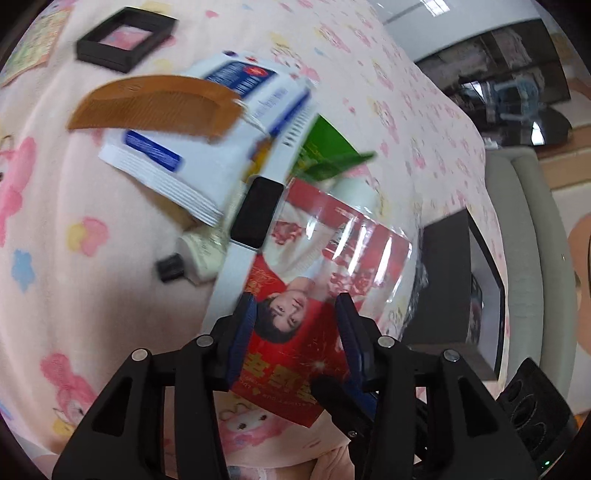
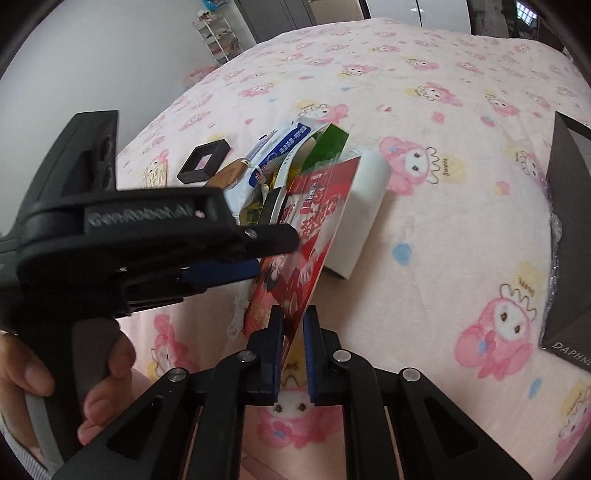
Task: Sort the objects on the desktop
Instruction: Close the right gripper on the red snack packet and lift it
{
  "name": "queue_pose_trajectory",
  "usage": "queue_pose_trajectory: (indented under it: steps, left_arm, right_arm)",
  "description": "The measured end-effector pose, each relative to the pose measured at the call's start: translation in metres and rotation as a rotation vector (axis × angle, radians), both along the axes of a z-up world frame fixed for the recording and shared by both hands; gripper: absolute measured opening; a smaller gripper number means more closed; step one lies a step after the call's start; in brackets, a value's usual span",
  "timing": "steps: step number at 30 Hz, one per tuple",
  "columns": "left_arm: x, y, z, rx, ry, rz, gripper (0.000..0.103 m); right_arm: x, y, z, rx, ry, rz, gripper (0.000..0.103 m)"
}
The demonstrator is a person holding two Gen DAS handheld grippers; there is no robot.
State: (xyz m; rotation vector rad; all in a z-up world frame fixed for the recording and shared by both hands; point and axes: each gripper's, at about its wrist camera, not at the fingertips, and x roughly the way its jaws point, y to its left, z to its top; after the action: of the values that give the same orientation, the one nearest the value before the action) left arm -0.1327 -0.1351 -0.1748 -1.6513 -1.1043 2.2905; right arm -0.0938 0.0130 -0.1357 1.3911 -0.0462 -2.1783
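Observation:
A red glossy packet with a man's face [image 1: 317, 280] lies tilted up on a pile of objects. My right gripper [image 2: 293, 325] is shut on its lower edge [image 2: 295, 280]. My left gripper [image 1: 295, 310] is open, its blue pads either side of the packet, and shows from the side in the right wrist view [image 2: 236, 254]. The pile holds a white-strapped smartwatch [image 1: 258, 212], a wooden comb [image 1: 155, 105], white and blue sachets [image 1: 207, 147], a green packet [image 1: 327, 147], a small tube with a black cap [image 1: 192, 254] and a white box [image 2: 362, 206].
A pink cartoon-print blanket [image 2: 461, 221] covers the surface. An empty black square frame [image 1: 125, 37] lies beyond the pile, with a small printed card [image 1: 33, 48] beside it. A dark open box [image 2: 569, 229] stands at the right edge. A shelf rack [image 2: 219, 35] stands far off.

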Motion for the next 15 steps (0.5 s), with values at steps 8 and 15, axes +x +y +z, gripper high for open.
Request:
queue_pose_trajectory:
  steps: [8,15]
  left_arm:
    - [-0.002,0.009,0.003,0.024,0.013,-0.049,0.044]
    - [-0.002,0.014,0.000,-0.002,-0.011,-0.063,0.046]
  right_arm:
    - [0.009,0.038,0.006,0.035,0.020,-0.038,0.007]
    - [0.011,0.050,0.006,0.050,0.021,-0.056,0.007]
